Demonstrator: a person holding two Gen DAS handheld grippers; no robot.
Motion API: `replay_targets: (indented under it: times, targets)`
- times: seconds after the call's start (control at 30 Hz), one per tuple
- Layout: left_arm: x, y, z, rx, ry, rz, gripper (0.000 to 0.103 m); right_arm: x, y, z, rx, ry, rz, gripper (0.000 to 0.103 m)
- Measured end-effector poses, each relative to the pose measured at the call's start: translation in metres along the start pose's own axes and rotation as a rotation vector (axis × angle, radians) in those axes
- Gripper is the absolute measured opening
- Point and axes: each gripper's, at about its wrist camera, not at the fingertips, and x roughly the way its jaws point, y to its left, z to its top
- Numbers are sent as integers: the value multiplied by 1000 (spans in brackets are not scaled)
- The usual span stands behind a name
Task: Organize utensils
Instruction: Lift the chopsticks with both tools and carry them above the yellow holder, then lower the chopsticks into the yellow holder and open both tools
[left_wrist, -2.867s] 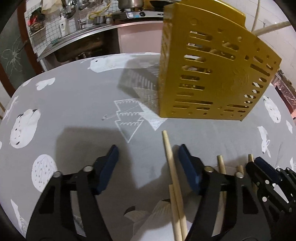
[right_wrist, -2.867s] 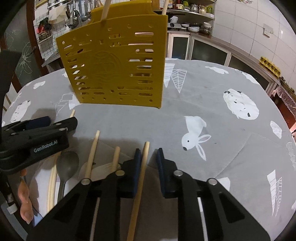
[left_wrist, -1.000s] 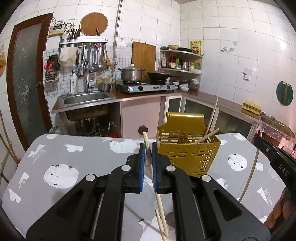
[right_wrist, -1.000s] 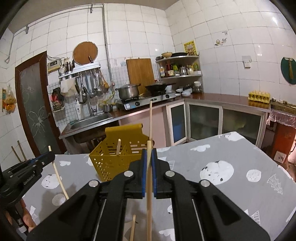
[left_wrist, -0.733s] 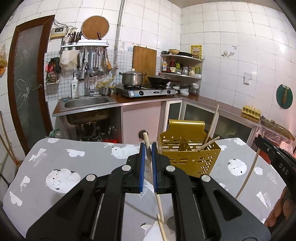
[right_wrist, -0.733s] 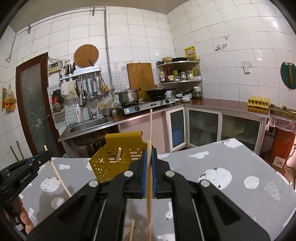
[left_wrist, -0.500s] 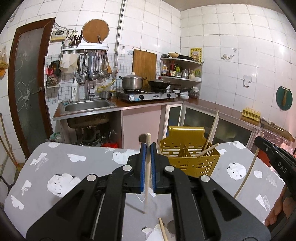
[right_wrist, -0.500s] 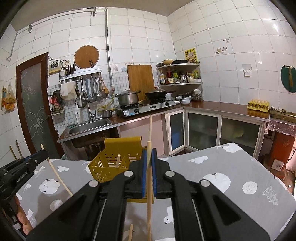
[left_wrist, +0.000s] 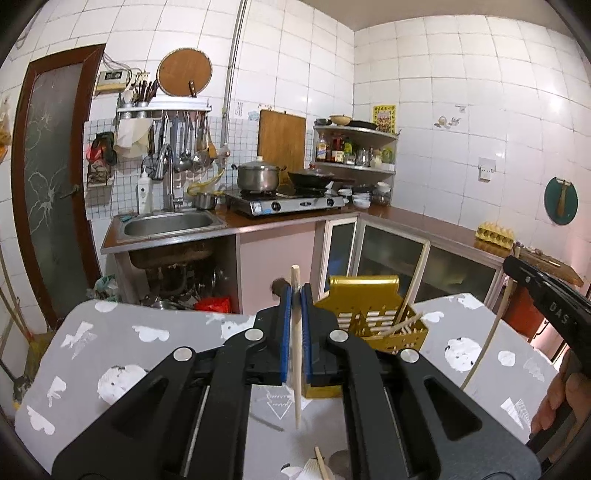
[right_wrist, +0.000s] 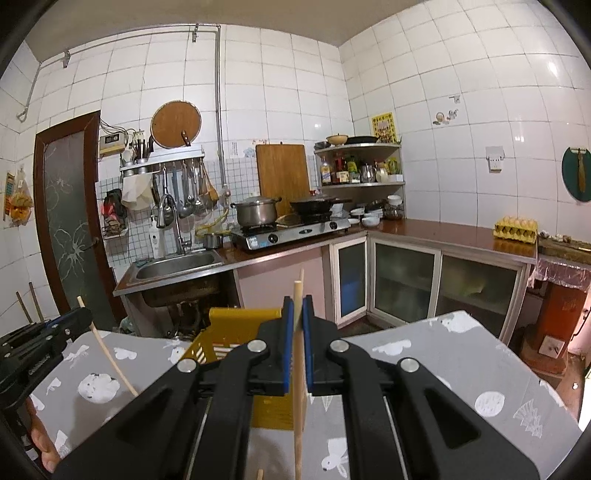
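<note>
I have both grippers lifted well above the table (left_wrist: 122, 332), each carrying one chopstick. My left gripper (left_wrist: 294, 325) has its jaws pressed narrow on a wooden chopstick (left_wrist: 296, 369), which stands nearly upright between the blue pads, its top poking above them and its lower end hanging free over the grey patterned cloth. My right gripper (right_wrist: 297, 332) is likewise clamped tight on a second chopstick (right_wrist: 298, 417), also close to vertical, running down past the bottom edge of that view.

The yellow slotted utensil basket (left_wrist: 373, 314) stands on the table just beyond my left jaws and a little to their right; in the right wrist view the same basket (right_wrist: 225, 339) sits behind and left of the jaws. Two chopsticks (left_wrist: 413, 291) already lean inside it, one tall and tilted, one lower and slanting.

More utensils remain on the cloth below: a chopstick tip (left_wrist: 321, 459) shows at the bottom of the left view beside something pale and rounded that I cannot make out.

Behind the table are the sink (right_wrist: 177, 264) and a stove with a pot (right_wrist: 256, 212).
</note>
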Motion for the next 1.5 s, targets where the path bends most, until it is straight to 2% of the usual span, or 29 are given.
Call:
replay_targets:
  times: [0.2, 0.37, 0.6, 0.77, 1.07, 1.23, 1.4, 1.43, 1.47, 1.5]
  targets:
    - [-8, -6, 37, 4, -48, -32, 4, 3, 1, 34, -3, -46, -1, 5]
    - [-12, -17, 78, 25, -129, -39, 4, 11, 6, 72, -8, -90, -3, 5]
    - [19, -31, 110, 3, -156, -69, 4, 36, 14, 103, -2, -127, 7, 5]
    - [53, -41, 102, 34, -149, -58, 4, 65, 16, 101, 4, -123, 18, 5]
    - [122, -35, 59, 21, -42, -56, 4, 124, 10, 59, 3, -37, 36, 5]
    - [140, -30, 36, 21, 23, -49, 4, 147, 8, 29, -8, 39, 40, 5]
    - [140, -25, 27, -3, 74, -53, 5, 155, 3, 15, -19, 103, 36, 6]
    - [138, -23, 28, -7, 78, -52, 7, 153, 0, 15, -13, 119, 36, 6]
    - [132, -21, 29, -14, 81, -52, 17, 150, -2, 15, -9, 125, 35, 8]
    - [125, -19, 31, -20, 76, -49, 35, 144, -5, 17, -2, 123, 27, 19]
